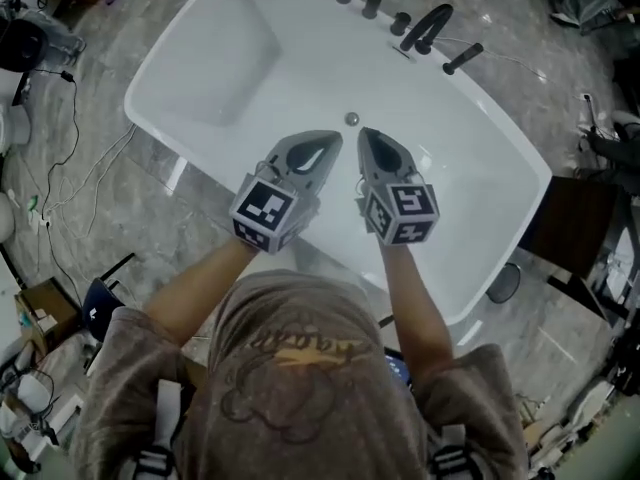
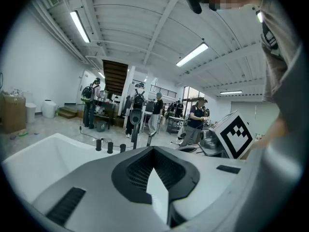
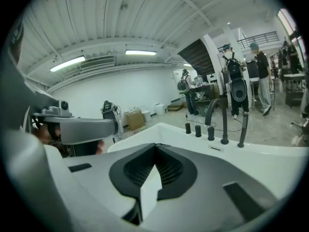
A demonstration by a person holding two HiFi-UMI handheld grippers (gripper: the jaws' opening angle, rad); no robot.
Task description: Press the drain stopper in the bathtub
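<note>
Over tub (image 1: 230, 58), L gripper (image 1: 335, 140), R gripper (image 1: 365, 138) parallel, closed

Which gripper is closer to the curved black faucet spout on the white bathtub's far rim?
Right. In the head view the right gripper hovers below and left of the curved black faucet spout; the left gripper is beside it, farther to the left.

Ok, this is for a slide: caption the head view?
Shut and empty, the left gripper and right gripper hang over the white bathtub, tips near the drain stopper.
</note>
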